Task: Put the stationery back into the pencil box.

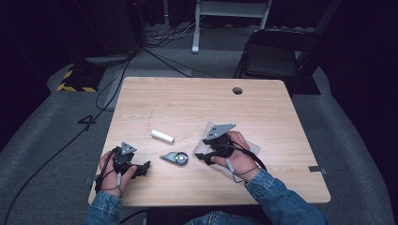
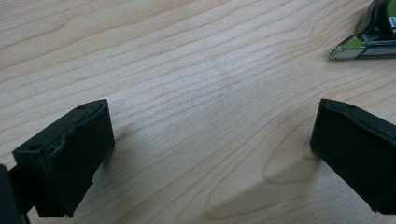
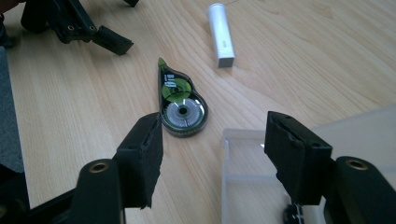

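Wooden table (image 1: 187,101), person seated at the near edge, one gripper in each hand. Right gripper (image 1: 201,157) sits right of the table's middle, jaws pointing toward the correction tape roller (image 1: 175,158); in the right gripper view its two black jaws are spread wide with nothing between the pads, bare wood in the gap, and the right gripper (image 3: 212,149) hangs just short of the roller. Correction tape roller (image 3: 180,102) lies flat on its side, teardrop-shaped, clear case with a green wheel and a grey reel showing, pointed tip aimed away toward the left gripper (image 3: 100,35). Its round end is just beside the left-hand pad; no contact visible. A clear plastic box (image 3: 243,163) lies on the table under the right gripper, its rim just beside the roller and below the other pad. A white tube (image 1: 162,136) lies on its side farther up the table, near the roller but apart from it. Left gripper (image 1: 146,168) rests near the near-left corner; in the left gripper view its jaws are likewise spread wide over bare wood, nothing between them, with the roller's tip (image 2: 355,46) at the upper right, well apart from the pads.
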The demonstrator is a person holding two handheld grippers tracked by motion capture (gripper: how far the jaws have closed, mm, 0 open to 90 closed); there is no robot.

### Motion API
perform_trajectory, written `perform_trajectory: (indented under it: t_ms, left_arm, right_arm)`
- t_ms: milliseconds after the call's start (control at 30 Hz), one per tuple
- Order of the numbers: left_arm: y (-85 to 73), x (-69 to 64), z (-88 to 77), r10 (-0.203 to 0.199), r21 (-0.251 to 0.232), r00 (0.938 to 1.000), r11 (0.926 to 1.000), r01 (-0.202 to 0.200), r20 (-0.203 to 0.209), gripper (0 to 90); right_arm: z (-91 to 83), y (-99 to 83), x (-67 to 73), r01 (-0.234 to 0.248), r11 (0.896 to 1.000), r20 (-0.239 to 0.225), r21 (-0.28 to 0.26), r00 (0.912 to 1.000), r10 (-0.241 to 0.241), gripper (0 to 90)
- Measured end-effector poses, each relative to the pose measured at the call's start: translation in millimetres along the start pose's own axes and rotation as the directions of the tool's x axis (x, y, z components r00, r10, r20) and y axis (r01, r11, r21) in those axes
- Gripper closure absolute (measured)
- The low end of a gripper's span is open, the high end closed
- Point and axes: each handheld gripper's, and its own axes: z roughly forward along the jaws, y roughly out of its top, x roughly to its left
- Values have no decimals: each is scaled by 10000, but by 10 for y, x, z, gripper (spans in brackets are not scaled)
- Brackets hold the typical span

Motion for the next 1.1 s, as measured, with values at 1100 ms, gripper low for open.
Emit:
perform_trajectory:
  t_ms: [1100]
  left_arm:
    - [-3, -2, -4, 30, 2, 10000, 10000, -30, -10, 1]
  right_arm:
    - [798, 304, 156, 336, 9961, -1060, 821, 9941, -248, 321]
